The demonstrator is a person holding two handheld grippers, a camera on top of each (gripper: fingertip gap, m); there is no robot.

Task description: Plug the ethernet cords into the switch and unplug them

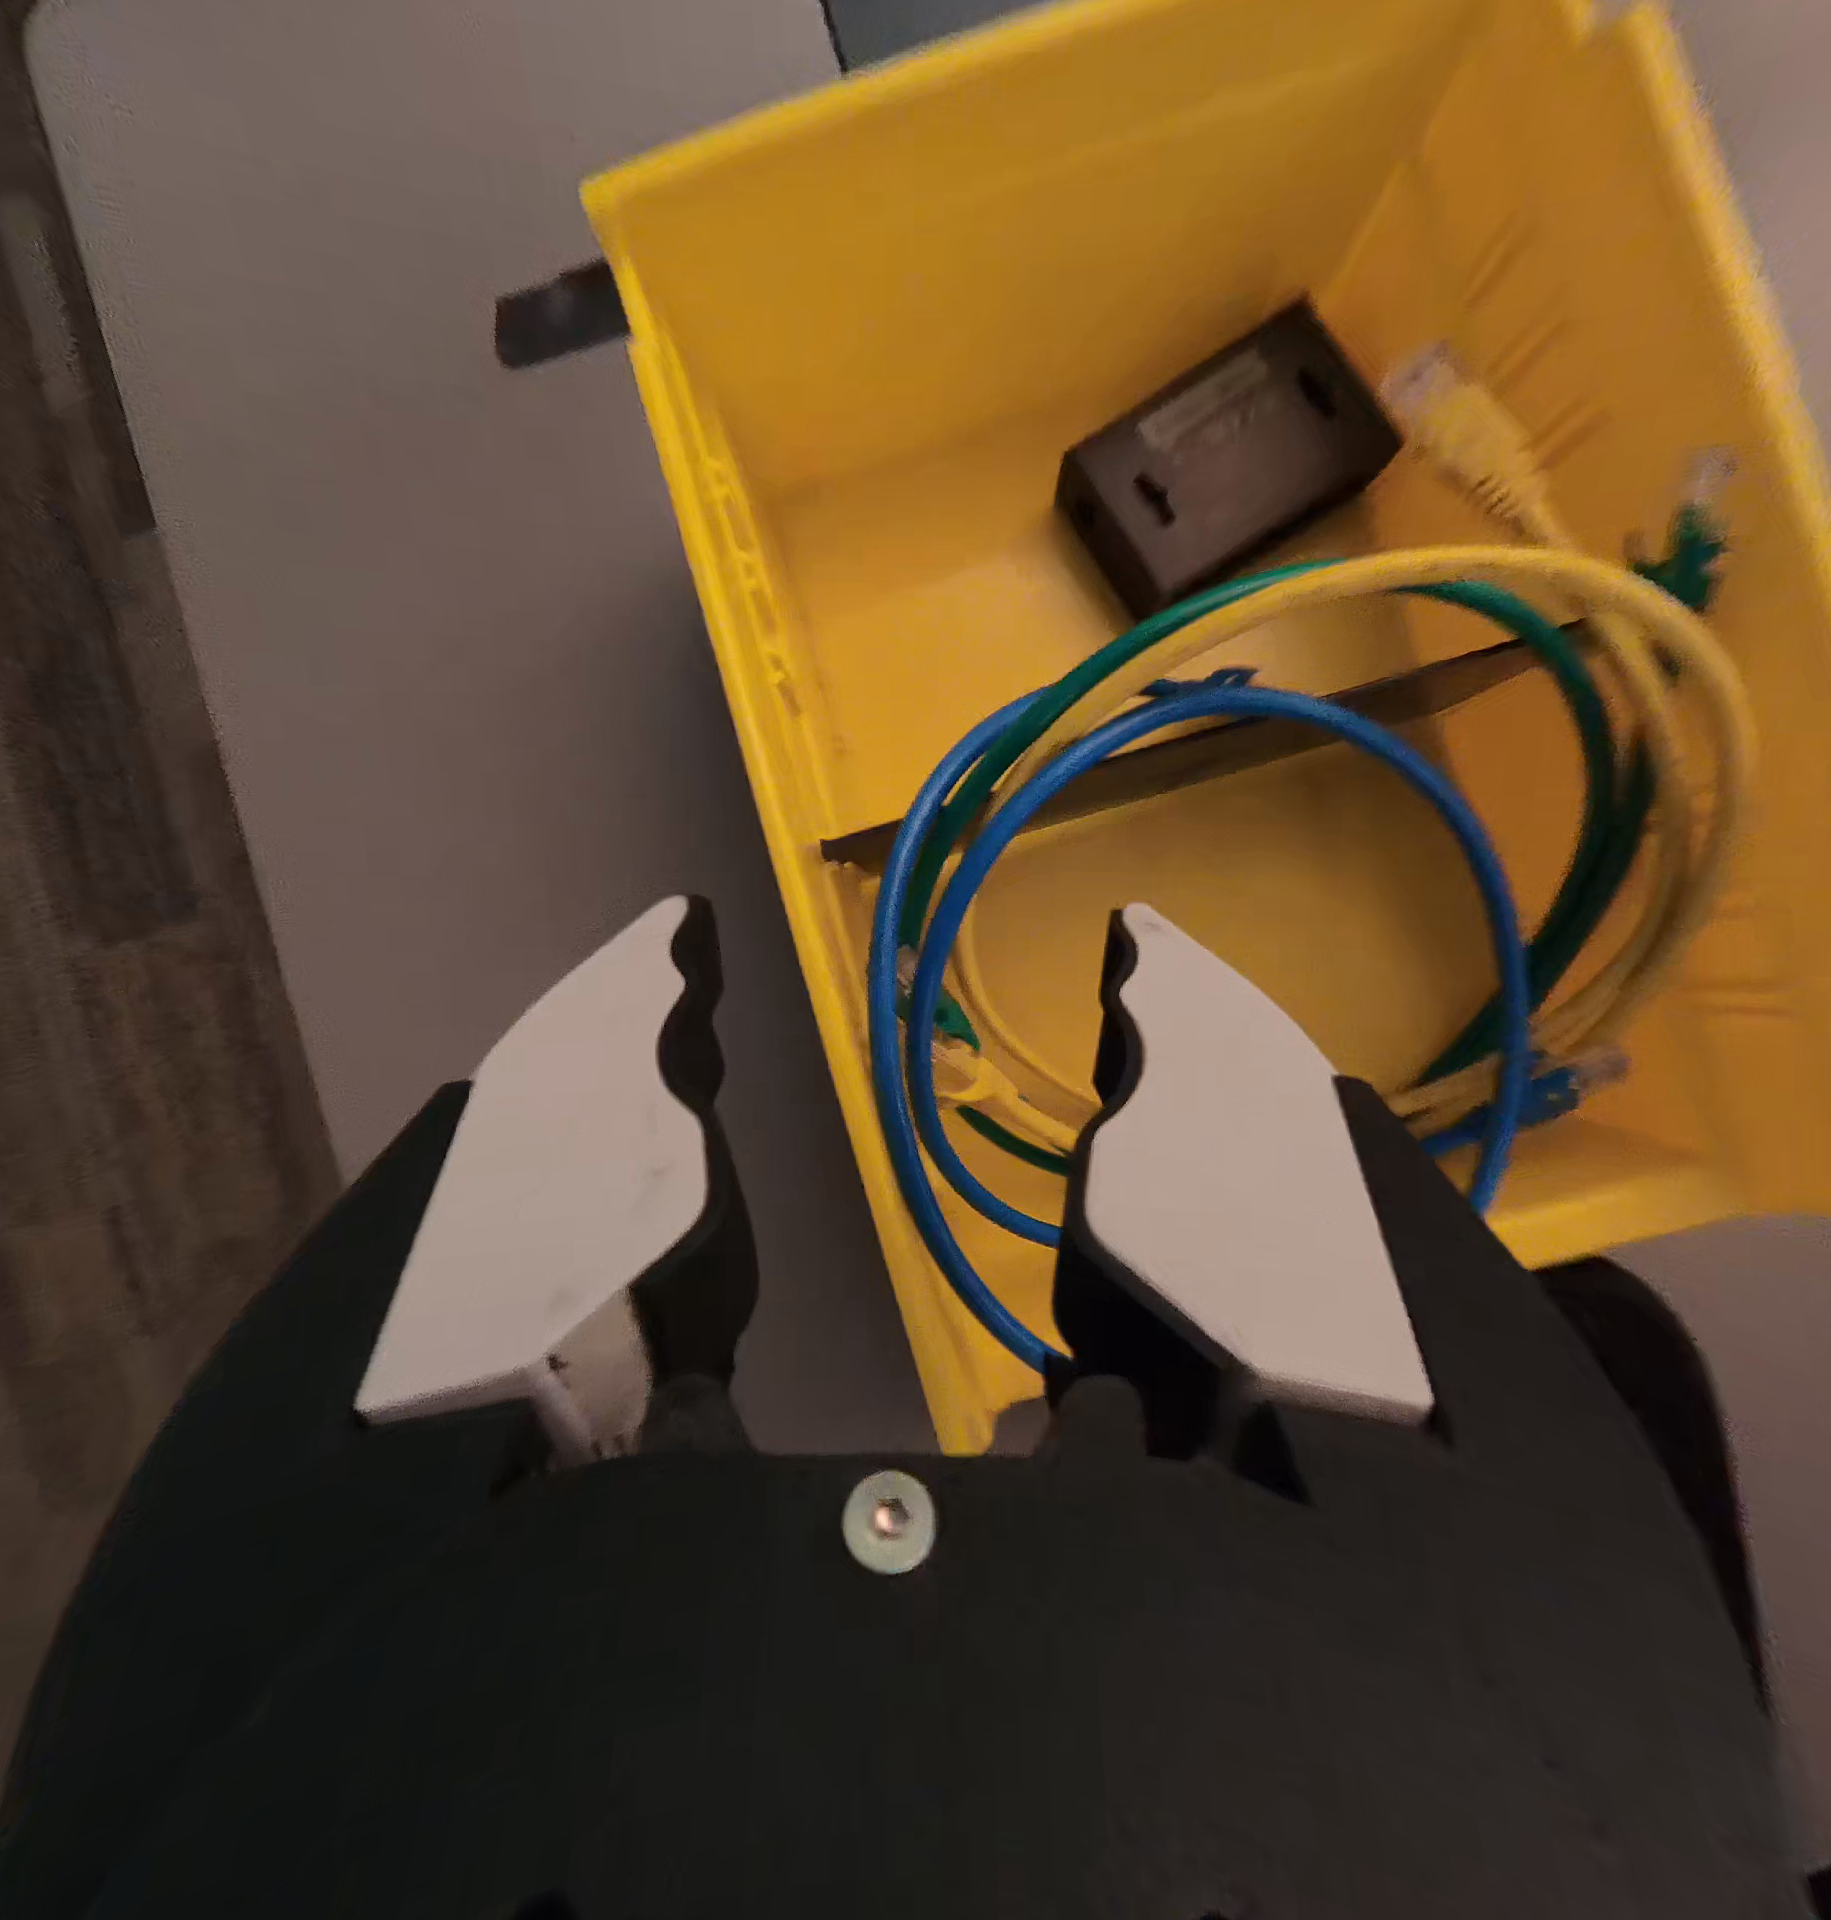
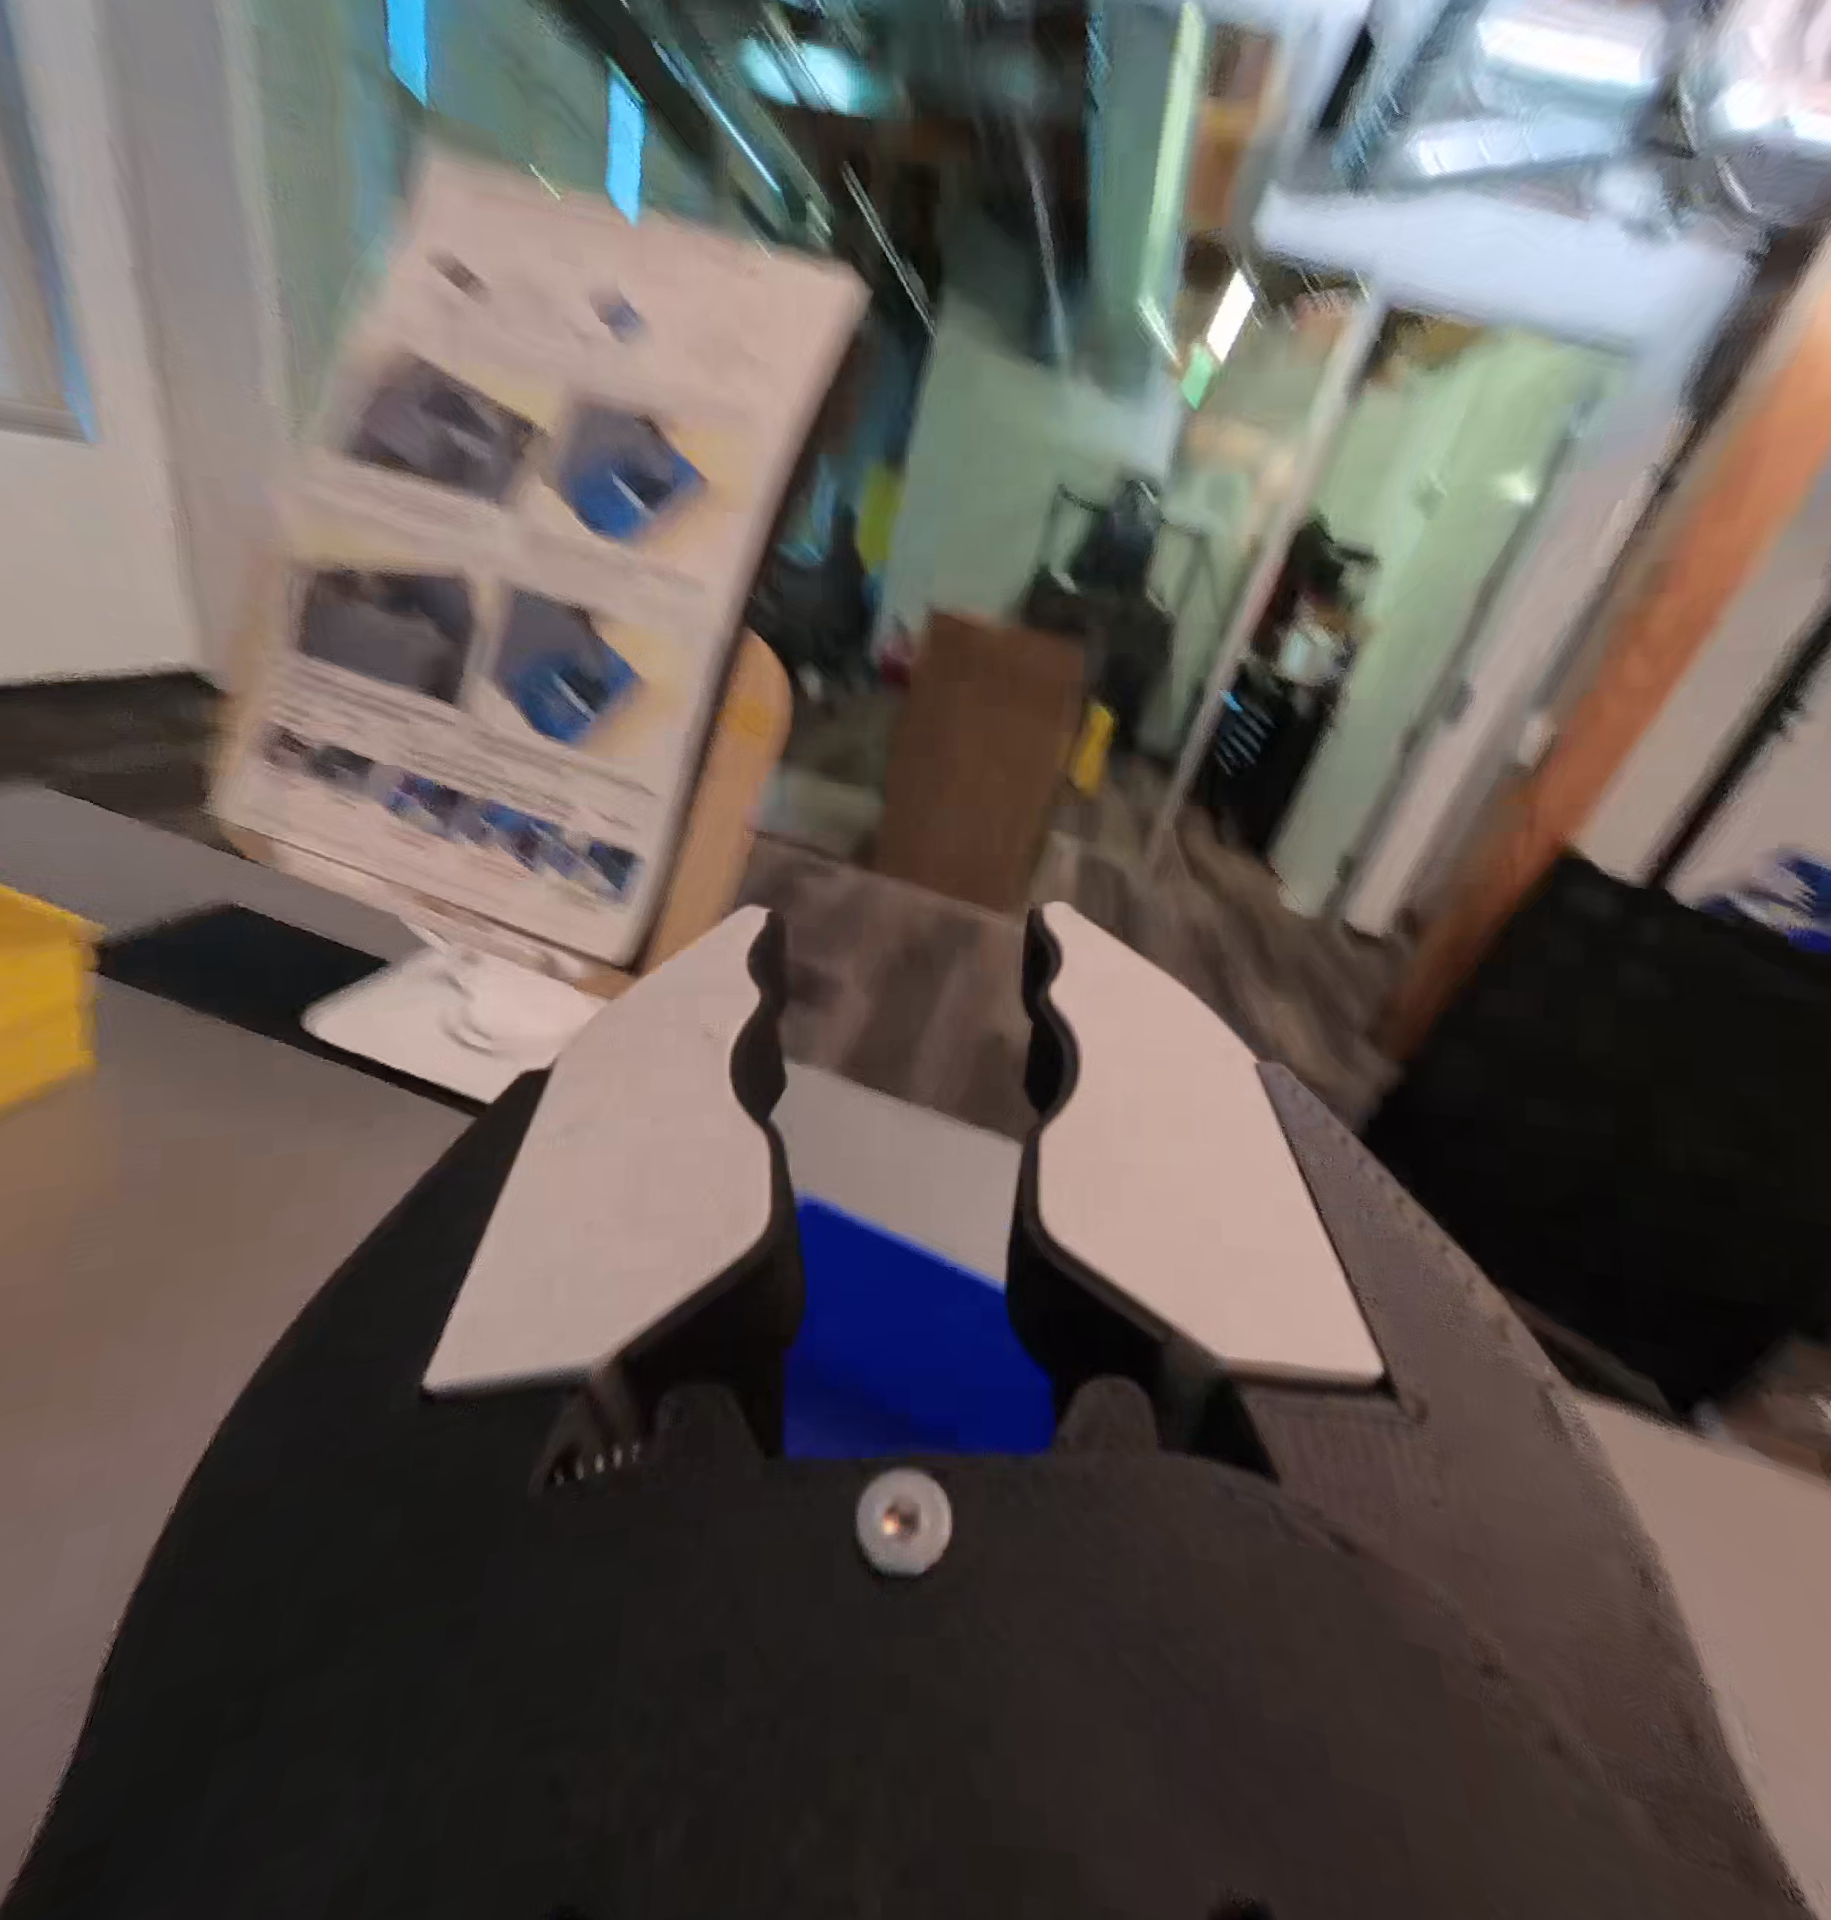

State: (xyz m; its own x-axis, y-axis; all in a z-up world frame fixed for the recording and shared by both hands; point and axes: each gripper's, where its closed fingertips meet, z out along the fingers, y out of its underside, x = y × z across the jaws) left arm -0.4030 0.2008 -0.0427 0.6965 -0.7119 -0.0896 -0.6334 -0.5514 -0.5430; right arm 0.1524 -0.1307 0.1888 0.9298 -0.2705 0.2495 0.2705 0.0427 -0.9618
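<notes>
In the left wrist view a yellow bin (image 1: 952,312) stands on a grey table. Inside it lies a small black switch (image 1: 1228,473), underside up. Coiled beside it are a blue cord (image 1: 1306,717), a green cord (image 1: 1150,634) and a yellow cord (image 1: 1576,582), all loose with their plugs free. My left gripper (image 1: 911,920) is open and empty, hovering above the bin's near left wall. My right gripper (image 2: 900,930) is open and empty, pointing out over the table's far edge, away from the bin.
The grey table (image 1: 391,582) meets wood floor on the left. In the right wrist view the yellow bin's corner (image 2: 17,997) is at the left, a blue object (image 2: 890,1340) lies under the fingers, a poster stand (image 2: 537,582) stands behind, and a black crate (image 2: 1638,1122) is at right. My right fingertips sit around 70 cm from my left ones.
</notes>
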